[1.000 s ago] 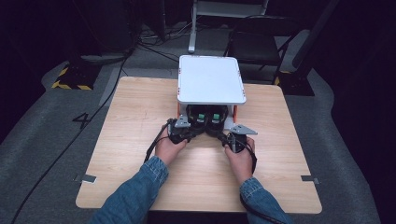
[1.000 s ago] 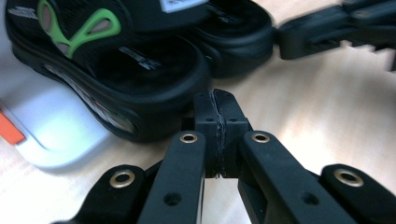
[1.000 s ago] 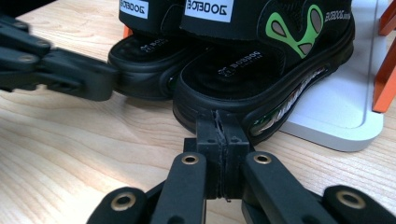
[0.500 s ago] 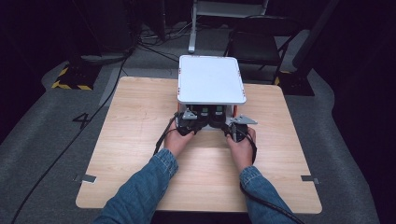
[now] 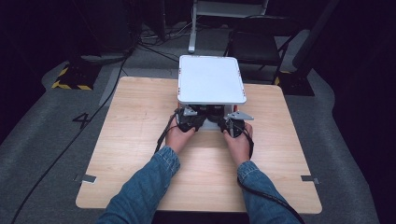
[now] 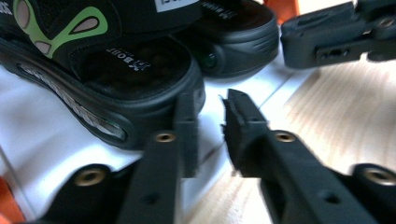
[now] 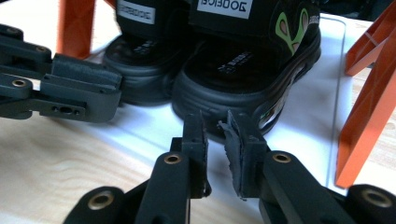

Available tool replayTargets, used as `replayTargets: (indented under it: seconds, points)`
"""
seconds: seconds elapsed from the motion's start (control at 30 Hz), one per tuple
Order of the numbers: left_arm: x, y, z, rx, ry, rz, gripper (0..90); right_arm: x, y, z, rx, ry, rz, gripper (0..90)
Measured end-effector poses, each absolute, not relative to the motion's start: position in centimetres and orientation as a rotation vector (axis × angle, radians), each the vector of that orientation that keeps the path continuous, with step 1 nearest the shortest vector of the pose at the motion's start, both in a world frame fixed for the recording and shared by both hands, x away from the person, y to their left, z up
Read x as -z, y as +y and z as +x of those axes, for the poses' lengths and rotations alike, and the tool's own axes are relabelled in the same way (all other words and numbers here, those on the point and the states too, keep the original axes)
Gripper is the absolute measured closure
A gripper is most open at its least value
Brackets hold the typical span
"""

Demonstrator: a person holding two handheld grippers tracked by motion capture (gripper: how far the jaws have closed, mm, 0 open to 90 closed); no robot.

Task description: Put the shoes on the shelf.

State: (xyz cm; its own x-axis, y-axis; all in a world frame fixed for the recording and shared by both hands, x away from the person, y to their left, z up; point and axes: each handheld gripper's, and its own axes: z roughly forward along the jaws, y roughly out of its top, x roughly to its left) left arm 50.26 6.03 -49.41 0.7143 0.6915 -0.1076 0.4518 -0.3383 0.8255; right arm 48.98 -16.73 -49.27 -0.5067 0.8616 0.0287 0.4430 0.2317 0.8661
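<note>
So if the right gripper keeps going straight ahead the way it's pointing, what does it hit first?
Most likely the heel of the black sandal with green markings, straight ahead of the right gripper. Its jaws stand slightly apart with nothing between them. The gap looks small, though depth is hard to judge.

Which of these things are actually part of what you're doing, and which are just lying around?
In use:
pair of black sandals
white shelf rack
left gripper
right gripper

Just around:
folding chair
floor cables
</note>
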Motion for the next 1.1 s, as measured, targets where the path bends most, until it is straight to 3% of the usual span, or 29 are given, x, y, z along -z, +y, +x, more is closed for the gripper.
replayTargets:
  seconds: [0.27, 0.7, 1.1]
  points:
    - [46.5, 8.0, 45.7, -0.292, 0.870, 1.972, 59.2, 46.1, -18.3, 46.2, -1.266, 2.047, 1.111, 65.9]
    - [43.0, 12.9, 38.4, -0.420, 0.846, 1.994, 34.0, 41.0, -22.5, 42.8, -1.294, 2.160, 0.953, 45.7]
    - [43.4, 20.2, 34.7, -0.514, 0.918, 2.085, 27.1, 40.5, -27.2, 39.6, -1.266, 2.184, 0.987, 35.7]
